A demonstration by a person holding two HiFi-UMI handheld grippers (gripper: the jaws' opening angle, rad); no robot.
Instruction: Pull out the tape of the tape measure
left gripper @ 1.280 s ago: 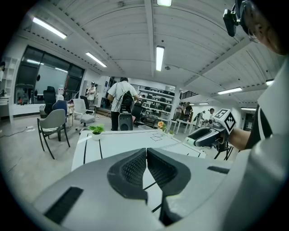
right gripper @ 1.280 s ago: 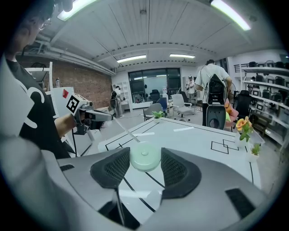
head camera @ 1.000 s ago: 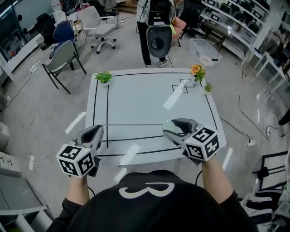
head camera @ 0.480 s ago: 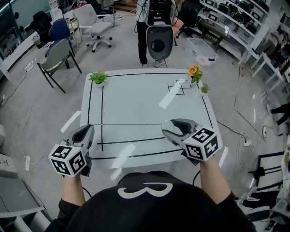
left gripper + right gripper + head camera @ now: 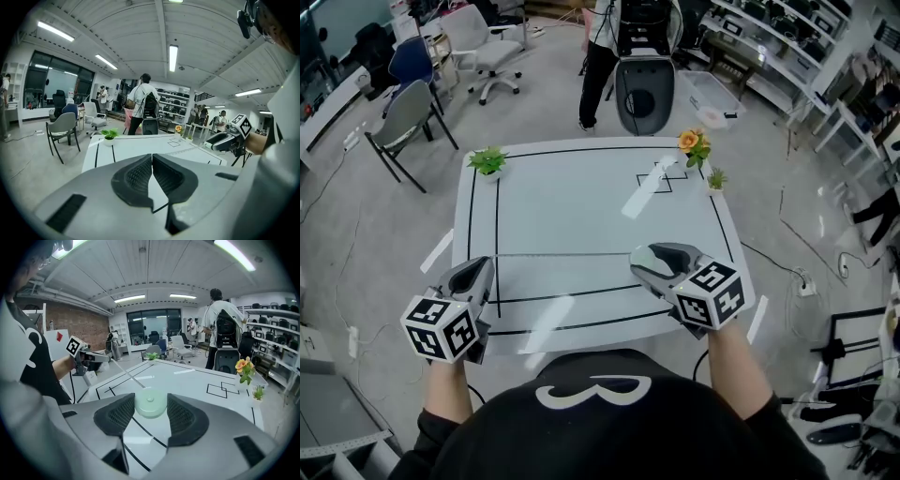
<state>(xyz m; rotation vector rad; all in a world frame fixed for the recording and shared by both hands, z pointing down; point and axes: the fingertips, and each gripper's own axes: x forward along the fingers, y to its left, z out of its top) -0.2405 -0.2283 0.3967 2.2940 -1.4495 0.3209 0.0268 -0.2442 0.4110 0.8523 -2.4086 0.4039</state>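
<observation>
A pale green round tape measure (image 5: 150, 404) sits between the pads of my right gripper (image 5: 151, 399), which is shut on it a little above the white table (image 5: 581, 206), near the front right. In the head view the case (image 5: 647, 255) shows at the tips of the right gripper (image 5: 645, 264). Its thin tape (image 5: 562, 254) stretches level to the left, to my left gripper (image 5: 480, 272) at the table's front left corner. The jaws of the left gripper (image 5: 152, 159) are pressed together; the tape's end between them is hidden. From the right gripper view the tape (image 5: 124, 373) runs to the left gripper (image 5: 99, 358).
Black lines mark the table. A small green plant (image 5: 487, 161) stands at its far left corner, an orange flower (image 5: 689, 143) and a little plant (image 5: 716, 178) at the far right. A person (image 5: 605, 56) and a dark chair (image 5: 644, 94) stand beyond the far edge; office chairs (image 5: 403, 117) are at the left.
My left gripper has moved a little to the left, away from the right one, so more tape is out. The right gripper still holds the case in place.
</observation>
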